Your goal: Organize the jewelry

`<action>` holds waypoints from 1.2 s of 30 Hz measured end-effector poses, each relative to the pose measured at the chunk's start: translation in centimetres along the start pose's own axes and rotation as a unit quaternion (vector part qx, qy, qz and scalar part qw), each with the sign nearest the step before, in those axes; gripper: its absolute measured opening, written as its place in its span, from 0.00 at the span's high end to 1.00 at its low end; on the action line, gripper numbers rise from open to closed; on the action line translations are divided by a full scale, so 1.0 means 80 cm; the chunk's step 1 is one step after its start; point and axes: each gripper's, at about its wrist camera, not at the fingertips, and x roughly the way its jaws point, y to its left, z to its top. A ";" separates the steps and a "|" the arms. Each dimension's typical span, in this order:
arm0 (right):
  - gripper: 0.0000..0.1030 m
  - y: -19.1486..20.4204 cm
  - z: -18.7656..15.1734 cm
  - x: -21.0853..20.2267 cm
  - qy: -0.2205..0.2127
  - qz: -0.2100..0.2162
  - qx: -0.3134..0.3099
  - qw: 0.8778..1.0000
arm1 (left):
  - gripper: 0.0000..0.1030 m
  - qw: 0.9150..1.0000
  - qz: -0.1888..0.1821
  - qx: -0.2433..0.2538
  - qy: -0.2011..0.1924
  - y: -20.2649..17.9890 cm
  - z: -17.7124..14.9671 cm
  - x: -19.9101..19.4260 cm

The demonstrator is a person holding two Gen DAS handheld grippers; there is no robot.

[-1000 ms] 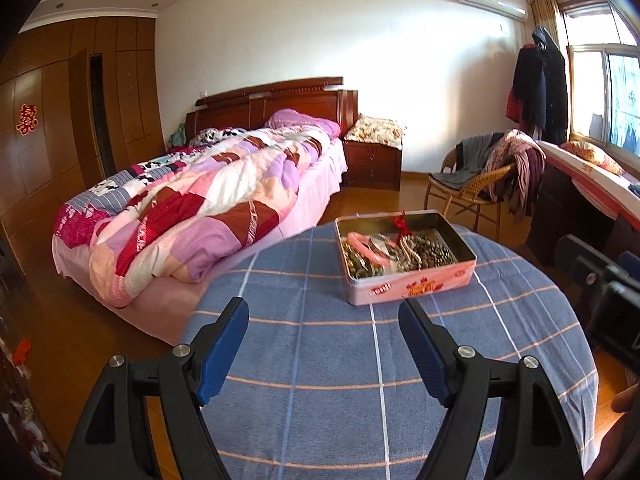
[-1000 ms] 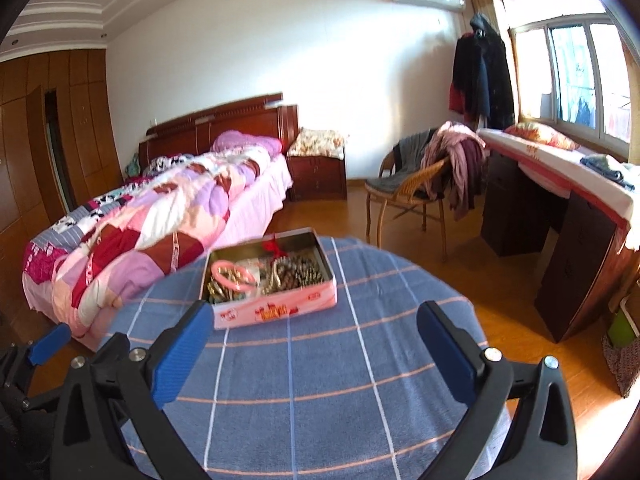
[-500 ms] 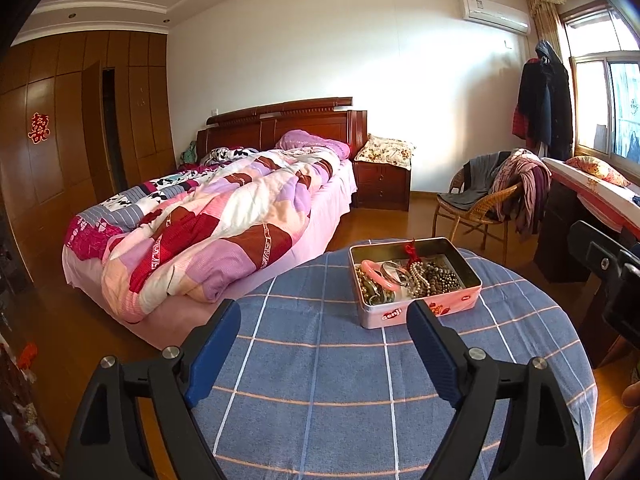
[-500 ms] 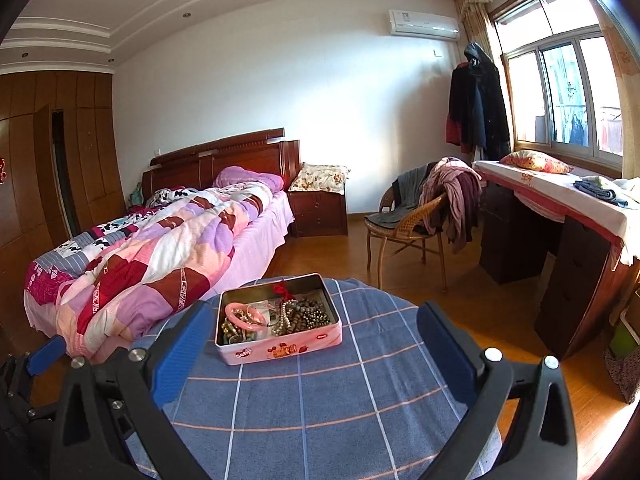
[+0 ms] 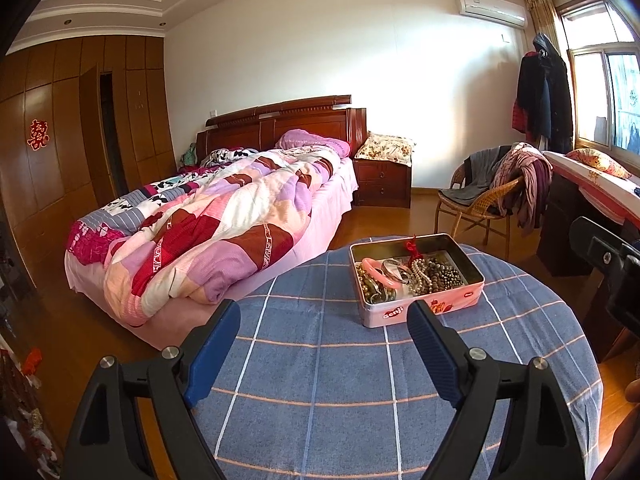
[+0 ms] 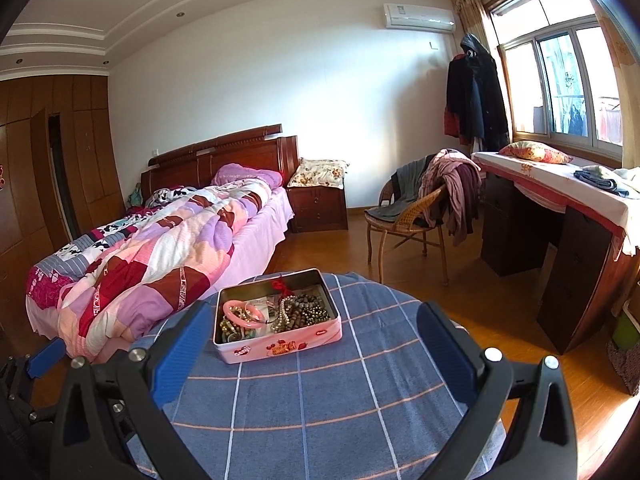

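Tin (image 5: 416, 312): one; pink bangle (image 5: 378, 269): one.

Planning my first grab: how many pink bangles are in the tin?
1. The pink bangle lies on top at the left of the tin; others may be buried under the beads.

Bed (image 5: 224, 216): patchwork quilt, wooden headboard.
Nightstand (image 5: 383, 184): beside the bed, floral cushion on top.
Wicker chair (image 6: 408, 216): draped with clothes.
Air conditioner (image 6: 419, 16): high on the white wall.
Window (image 6: 560, 84): right, sunlit.
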 end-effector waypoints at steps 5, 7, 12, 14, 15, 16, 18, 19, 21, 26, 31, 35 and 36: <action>0.00 -0.002 0.000 0.000 0.001 0.000 0.001 1.000 | 0.17 1.000 0.000 0.002 0.000 0.000 0.001 -0.001; 0.00 -0.002 0.000 -0.001 0.001 0.001 0.001 1.000 | 0.17 1.000 0.000 0.002 0.001 0.000 0.002 -0.002; 0.00 -0.002 0.000 -0.001 0.002 0.001 0.000 1.000 | 0.17 1.000 -0.001 0.001 -0.001 -0.001 0.002 -0.002; 0.00 -0.002 0.000 0.000 0.002 0.001 0.001 1.000 | 0.17 1.000 0.000 0.001 -0.002 -0.002 0.002 -0.002; 0.00 -0.002 0.001 -0.002 0.002 0.002 0.002 1.000 | 0.17 1.000 0.002 0.002 -0.002 -0.003 0.001 -0.002; 0.00 -0.003 0.000 0.000 0.002 0.002 0.002 1.000 | 0.17 1.000 0.004 0.003 -0.002 -0.003 0.001 -0.002; 0.00 -0.003 0.000 -0.001 0.002 0.001 0.002 1.000 | 0.17 1.000 0.006 0.004 -0.002 -0.004 0.001 -0.002; 0.00 -0.003 0.000 0.000 0.001 0.001 0.001 1.000 | 0.17 1.000 0.005 0.004 -0.002 -0.004 0.001 -0.002; 0.00 -0.003 -0.001 -0.001 0.001 0.000 0.001 1.000 | 0.17 1.000 0.009 0.004 -0.002 -0.005 0.001 -0.002; 0.00 -0.003 -0.001 -0.002 -0.002 -0.001 0.002 1.000 | 0.17 1.000 0.009 0.002 -0.005 -0.001 0.001 -0.003; 0.00 -0.002 -0.001 -0.003 -0.003 -0.002 0.001 1.000 | 0.17 1.000 0.006 -0.003 -0.006 0.003 0.003 -0.001; 0.00 -0.002 -0.001 -0.002 -0.003 -0.004 0.001 1.000 | 0.17 1.000 0.010 -0.001 -0.007 0.003 0.005 0.000; 0.00 -0.002 0.000 -0.002 -0.003 -0.004 0.001 1.000 | 0.17 1.000 0.010 0.002 -0.010 0.002 0.005 -0.001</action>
